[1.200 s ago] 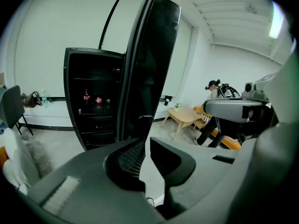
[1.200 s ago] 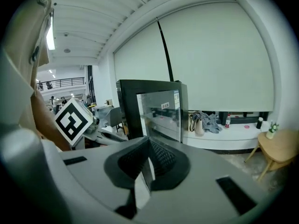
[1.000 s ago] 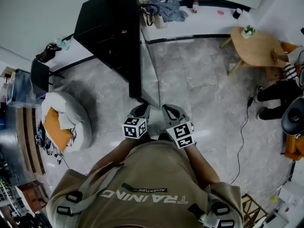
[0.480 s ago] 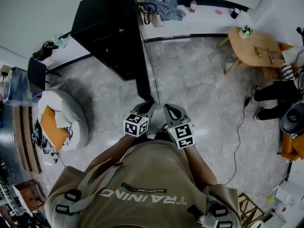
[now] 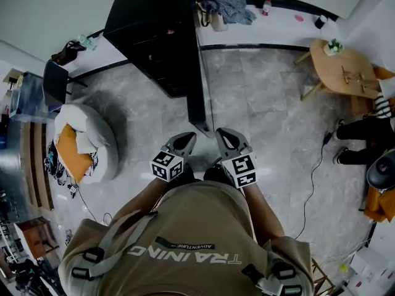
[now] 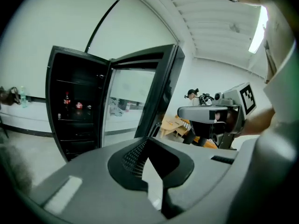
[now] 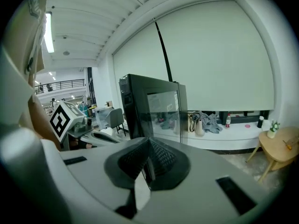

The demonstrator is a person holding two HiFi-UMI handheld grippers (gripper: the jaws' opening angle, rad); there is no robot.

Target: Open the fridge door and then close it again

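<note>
The black fridge (image 5: 151,36) stands ahead of me with its glass door (image 5: 200,85) swung wide open, its free edge toward me. In the left gripper view the dark fridge shelves (image 6: 74,115) hold small bottles, and the door (image 6: 135,108) stands to their right. My left gripper (image 5: 185,139) is shut and empty, just left of the door's edge and apart from it. My right gripper (image 5: 223,134) hangs just right of that edge, jaws together with nothing between them. In their own views the left gripper (image 6: 149,143) and the right gripper (image 7: 147,164) both show closed pads.
A white pouffe with an orange cushion (image 5: 80,143) sits at the left, with a black chair (image 5: 55,82) beyond it. A round wooden table (image 5: 342,66) and a seated person's legs (image 5: 364,134) are at the right. A cable (image 5: 315,177) runs over the tiled floor.
My left gripper has drawn a little away from the door's edge, to the left and up. The door stays wide open. The right gripper has hardly moved.
</note>
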